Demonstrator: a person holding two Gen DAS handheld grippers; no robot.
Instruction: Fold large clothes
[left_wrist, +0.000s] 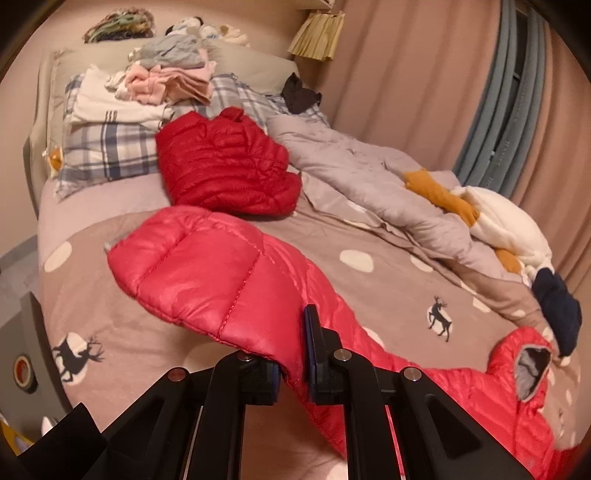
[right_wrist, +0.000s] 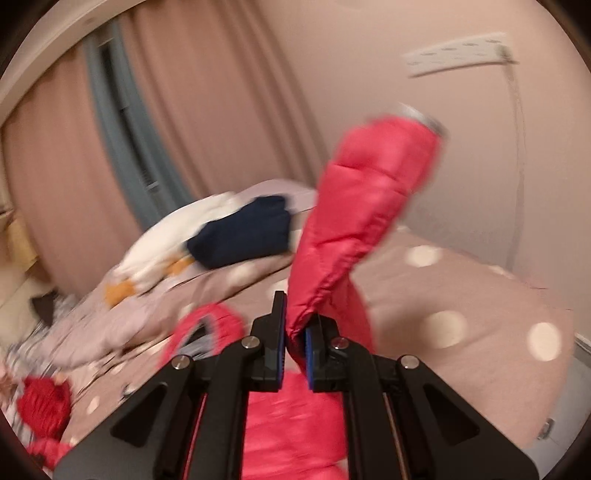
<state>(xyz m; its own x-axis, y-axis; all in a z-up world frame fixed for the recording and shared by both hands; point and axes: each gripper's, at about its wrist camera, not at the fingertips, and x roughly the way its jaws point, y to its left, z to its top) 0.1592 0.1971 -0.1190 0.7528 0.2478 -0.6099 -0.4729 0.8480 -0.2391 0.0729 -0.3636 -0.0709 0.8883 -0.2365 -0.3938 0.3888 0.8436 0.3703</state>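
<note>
Over the bed (left_wrist: 388, 280), the left gripper (left_wrist: 293, 363) pinches the puffy red jacket (left_wrist: 207, 266) tight by one sleeve. The sleeve sticks out past its fingers, above the brown blanket with white dots. The right gripper (right_wrist: 295, 341) is clamped on the other sleeve (right_wrist: 365, 195), which stands up in a blurry view. Farther off lie a folded red jacket (left_wrist: 229, 162), a checked pillow (left_wrist: 107, 147), folded clothes (left_wrist: 170, 83) and a rumpled grey quilt (left_wrist: 369, 177).

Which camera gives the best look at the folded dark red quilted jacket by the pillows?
Left wrist view: the folded dark red quilted jacket lies sharp and whole. Right wrist view shows only a blurred piece at its edge.
</note>
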